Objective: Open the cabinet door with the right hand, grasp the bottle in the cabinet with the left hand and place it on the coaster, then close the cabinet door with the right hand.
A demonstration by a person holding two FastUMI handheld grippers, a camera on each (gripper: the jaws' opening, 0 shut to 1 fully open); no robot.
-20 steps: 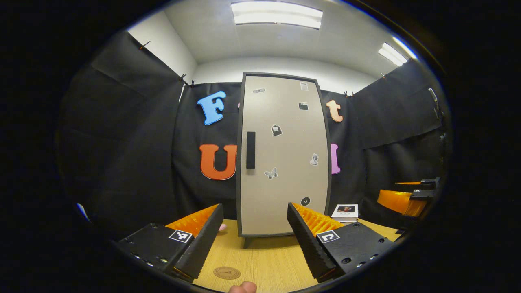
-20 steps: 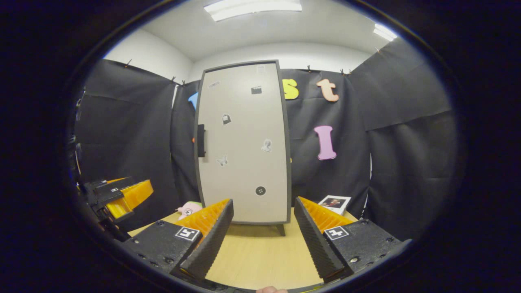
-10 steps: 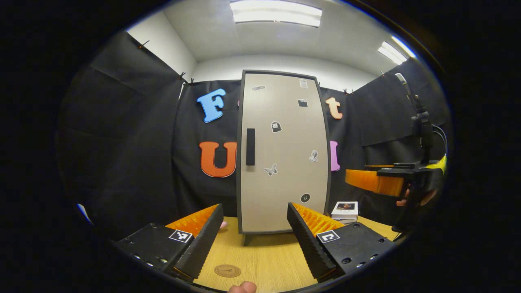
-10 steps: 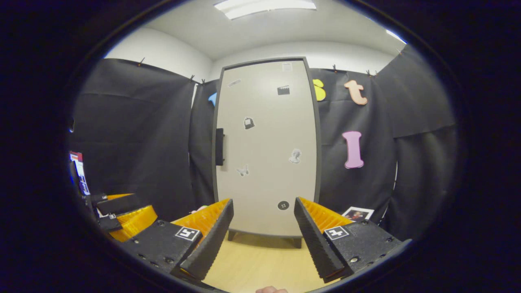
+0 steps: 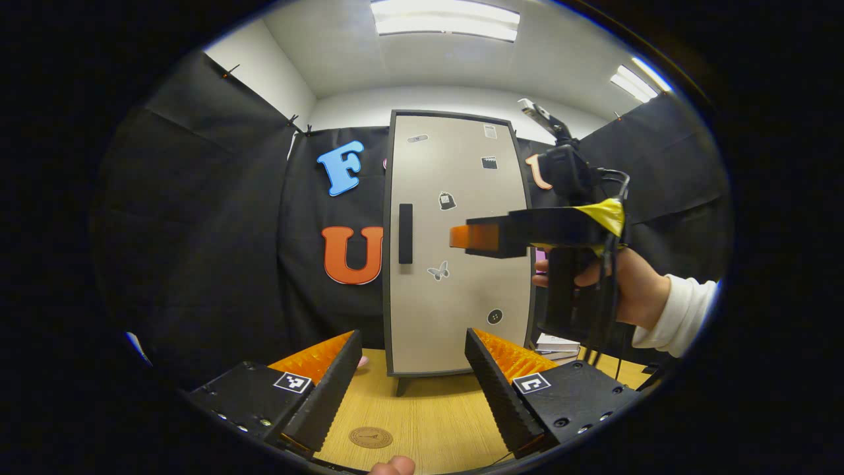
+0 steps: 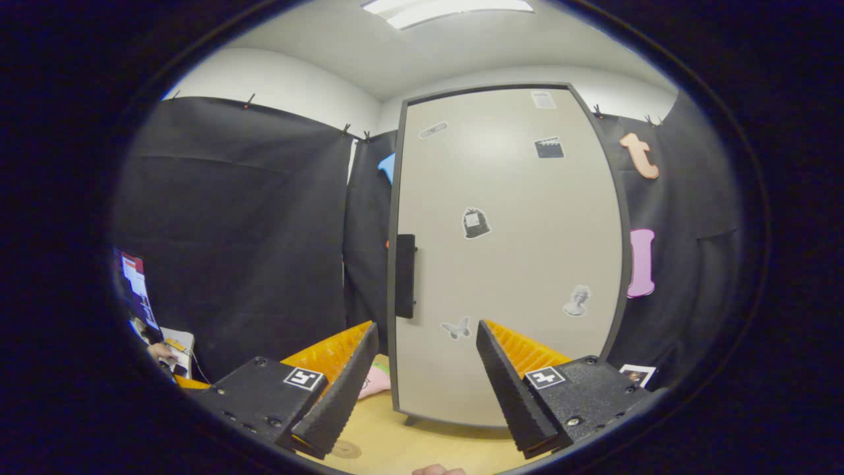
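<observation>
The cabinet door (image 5: 458, 244) is closed, its dark handle (image 5: 405, 233) on the left edge. In the left gripper view the right claw (image 5: 465, 236), held by a hand (image 5: 620, 284), hangs in front of the door just right of the handle, not touching it. In the right gripper view its fingers stand spread and empty. The left claw (image 5: 412, 389) is released over the wooden surface (image 5: 428, 422), the coaster (image 5: 370, 437) between its fingers.
</observation>
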